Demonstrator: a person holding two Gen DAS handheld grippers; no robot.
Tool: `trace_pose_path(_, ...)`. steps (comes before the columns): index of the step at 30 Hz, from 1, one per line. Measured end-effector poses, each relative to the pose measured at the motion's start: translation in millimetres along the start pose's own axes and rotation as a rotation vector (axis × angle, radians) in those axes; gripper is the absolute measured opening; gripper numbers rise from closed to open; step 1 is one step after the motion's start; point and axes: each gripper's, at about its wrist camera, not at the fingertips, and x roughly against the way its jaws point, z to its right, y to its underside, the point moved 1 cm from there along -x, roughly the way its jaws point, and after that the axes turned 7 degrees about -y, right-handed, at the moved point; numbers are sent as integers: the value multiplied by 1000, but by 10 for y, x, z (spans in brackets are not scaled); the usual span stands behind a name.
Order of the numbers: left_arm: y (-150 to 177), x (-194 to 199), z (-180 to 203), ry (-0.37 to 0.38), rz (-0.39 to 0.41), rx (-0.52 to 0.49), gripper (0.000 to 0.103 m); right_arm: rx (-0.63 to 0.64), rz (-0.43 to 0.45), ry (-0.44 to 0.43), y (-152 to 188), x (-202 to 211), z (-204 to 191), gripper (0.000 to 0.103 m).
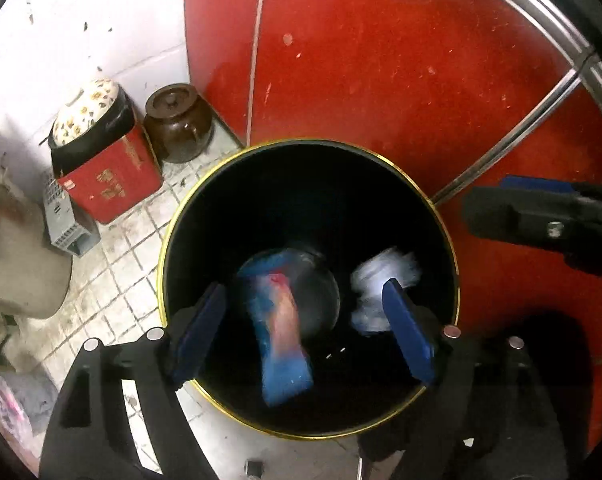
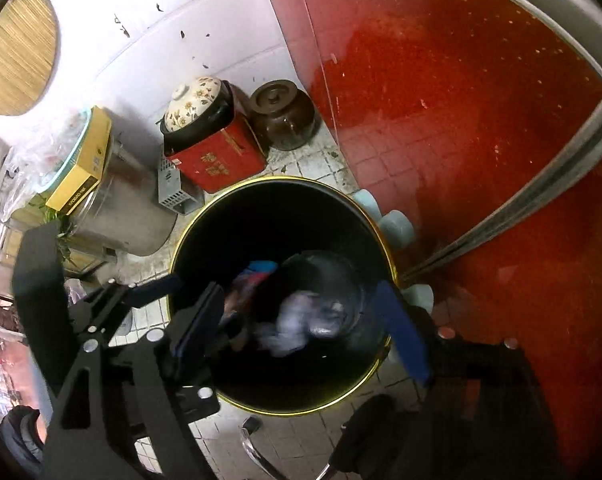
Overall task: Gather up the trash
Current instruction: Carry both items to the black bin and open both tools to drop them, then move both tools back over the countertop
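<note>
A black bin with a gold rim stands on the tiled floor, seen from above in both views. My left gripper hangs open over its mouth. A blurred blue and red wrapper lies loose between its fingers, touching neither pad. A blurred wad of white paper shows beside the right finger. My right gripper is open over the same bin, with that white wad below and free of it. One finger of the right gripper reaches in from the right edge.
Behind the bin stand a red tin topped by a flowered lidded pot, a brown jar, a grey basket and a steel pot. A red panel rises on the right. Pale blue round objects touch the bin.
</note>
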Motion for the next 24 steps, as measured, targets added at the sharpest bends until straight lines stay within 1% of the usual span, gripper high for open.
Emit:
trace_pose_path(2, -30, -7, -42, -18, 5, -1, 79, 1, 11, -3, -14, 51, -4, 77)
trace_pose_path(4, -41, 24, -62, -21, 8, 0, 79, 1, 19, -4, 2, 112, -11, 77)
trace_pose_path(7, -58, 194, -61, -27, 31, 2, 81, 7, 51, -17, 69, 306, -48, 78)
trace_pose_path(8, -62, 295, -39, -30, 46, -1, 85, 16, 71, -21, 115, 466, -89, 79)
trace_pose_path(9, -69, 428, -5, -35, 65, -6, 87, 22, 86, -22, 132, 550, -129, 81)
trace_pose_path(10, -73, 540, 29, -35, 84, -13, 88, 36, 114, -23, 185, 749, -178, 82)
trace_pose_path(12, -92, 874, 172, -35, 128, -48, 93, 55, 169, -27, 283, 1117, -240, 87)
trace_pose_path(13, -101, 1001, 234, -39, 148, -63, 93, 61, 215, -27, 356, 1390, -261, 88)
trace_pose_path(14, -115, 1201, 351, -41, 178, -87, 94, 63, 244, -20, 407, 1568, -270, 89)
trace_pose_path(16, -145, 1539, 600, -24, 216, -133, 95, 62, 327, 7, 588, 2104, -237, 93)
trace_pose_path(17, -157, 1729, 775, -2, 236, -159, 95, 48, 382, 39, 737, 2451, -169, 95)
trace_pose_path(18, -165, 1910, 970, 24, 257, -185, 95, 29, 426, 67, 857, 2708, -103, 95)
trace_pose_path(20, -170, 2150, 1312, 80, 282, -234, 96, -14, 487, 124, 1099, 3129, 103, 96)
trace_pose_path(21, -160, 2298, 1599, 111, 294, -279, 96, -53, 525, 172, 1286, 3399, 268, 96)
trace_pose_path(22, -133, 2396, 1804, 128, 304, -313, 96, -98, 561, 224, 1486, 3650, 441, 96)
trace_pose_path(23, -96, 2502, 2093, 159, 319, -365, 96, -128, 584, 255, 1638, 3815, 564, 96)
trace_pose_path(24, -40, 2593, 2402, 191, 333, -421, 96, -181, 618, 296, 1886, 4070, 756, 96)
